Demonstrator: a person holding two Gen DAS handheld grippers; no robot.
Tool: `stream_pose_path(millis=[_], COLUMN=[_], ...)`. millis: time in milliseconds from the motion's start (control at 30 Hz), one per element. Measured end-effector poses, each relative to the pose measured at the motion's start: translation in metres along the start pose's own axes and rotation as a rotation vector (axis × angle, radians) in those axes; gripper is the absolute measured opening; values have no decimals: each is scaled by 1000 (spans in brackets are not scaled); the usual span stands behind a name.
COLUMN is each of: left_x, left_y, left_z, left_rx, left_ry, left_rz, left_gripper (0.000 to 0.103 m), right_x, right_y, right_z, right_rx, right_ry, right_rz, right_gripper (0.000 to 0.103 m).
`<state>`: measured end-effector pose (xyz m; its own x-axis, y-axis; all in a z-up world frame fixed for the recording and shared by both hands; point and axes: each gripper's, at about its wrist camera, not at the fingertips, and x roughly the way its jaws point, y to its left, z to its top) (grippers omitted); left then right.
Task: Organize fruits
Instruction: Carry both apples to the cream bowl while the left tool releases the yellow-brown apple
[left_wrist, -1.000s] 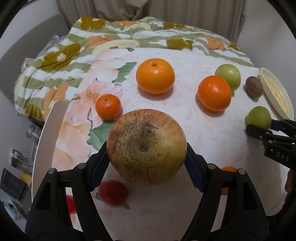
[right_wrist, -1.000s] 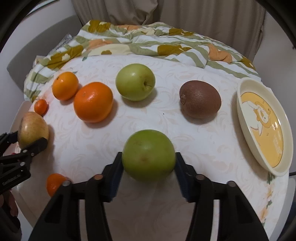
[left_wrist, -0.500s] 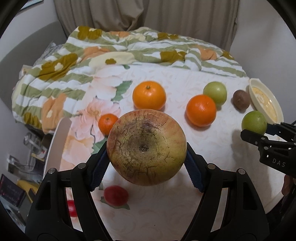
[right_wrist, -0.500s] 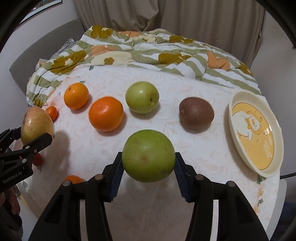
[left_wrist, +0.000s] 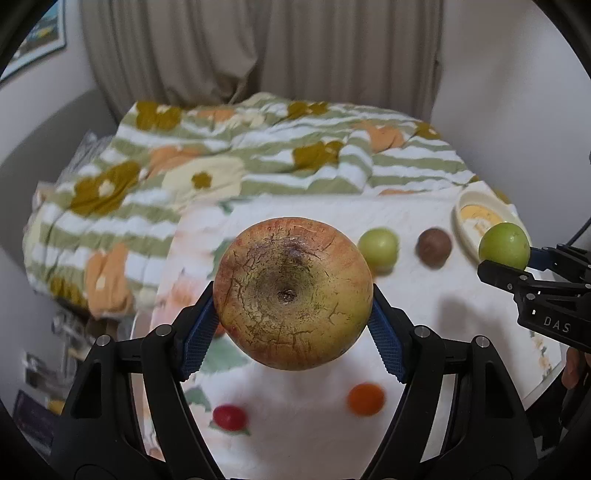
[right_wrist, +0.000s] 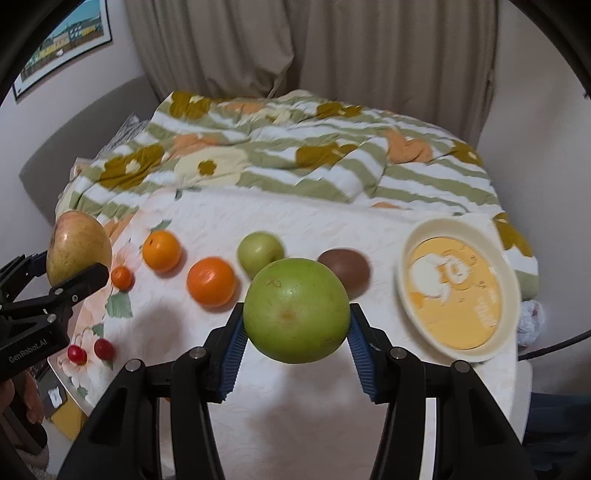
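**Two fruits held above the table, one in each gripper**

The left gripper (left_wrist: 292, 325) is clamped on a large yellow-red apple (left_wrist: 292, 293) with cracked, russeted skin; its blue pads (left_wrist: 197, 338) press on both sides of the fruit, whose dimpled end faces the camera. The right gripper (right_wrist: 296, 341) is closed on a green apple (right_wrist: 296, 310), pads tight against its flanks. Both fruits hang in the air above the white patterned table (right_wrist: 295, 417), touching nothing but the pads.

Taking the yellow cartoon plate (right_wrist: 458, 291) as the landmark: it sits at the table's right edge and holds no fruit. Just left of it lies a brown kiwi (right_wrist: 349, 267), partly hidden behind the held green apple. Further left of the plate, in a rough row, come a smaller green apple (right_wrist: 258, 251), a big orange (right_wrist: 211, 282), a second orange (right_wrist: 162, 251) and a small tangerine (right_wrist: 122, 277). Farthest from the plate, near the table's left front corner, lie two small red fruits (right_wrist: 90, 350) side by side. In the left wrist view another small orange fruit (left_wrist: 365, 398) rests on the near part of the table, well apart from the plate.

A striped, flowered blanket (right_wrist: 295, 155) lies bunched behind the table, with beige curtains (right_wrist: 314, 48) beyond it.
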<state>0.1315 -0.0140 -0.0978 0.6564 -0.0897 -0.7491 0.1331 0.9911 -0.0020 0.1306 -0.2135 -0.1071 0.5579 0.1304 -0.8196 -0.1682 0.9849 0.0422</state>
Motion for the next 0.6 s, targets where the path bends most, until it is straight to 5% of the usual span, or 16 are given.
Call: stream_pose_path(millis=[600], left_x=[39], left_y=[-170], left_z=[91], left_rx=[54], left_ry=[-54], left_rz=[-136], left_gripper=[83], right_x=[-12], right_y=[-162], right_z=[34], right_rx=[42], right_ry=[-50], right_rz=[-56], right_gripper=[49])
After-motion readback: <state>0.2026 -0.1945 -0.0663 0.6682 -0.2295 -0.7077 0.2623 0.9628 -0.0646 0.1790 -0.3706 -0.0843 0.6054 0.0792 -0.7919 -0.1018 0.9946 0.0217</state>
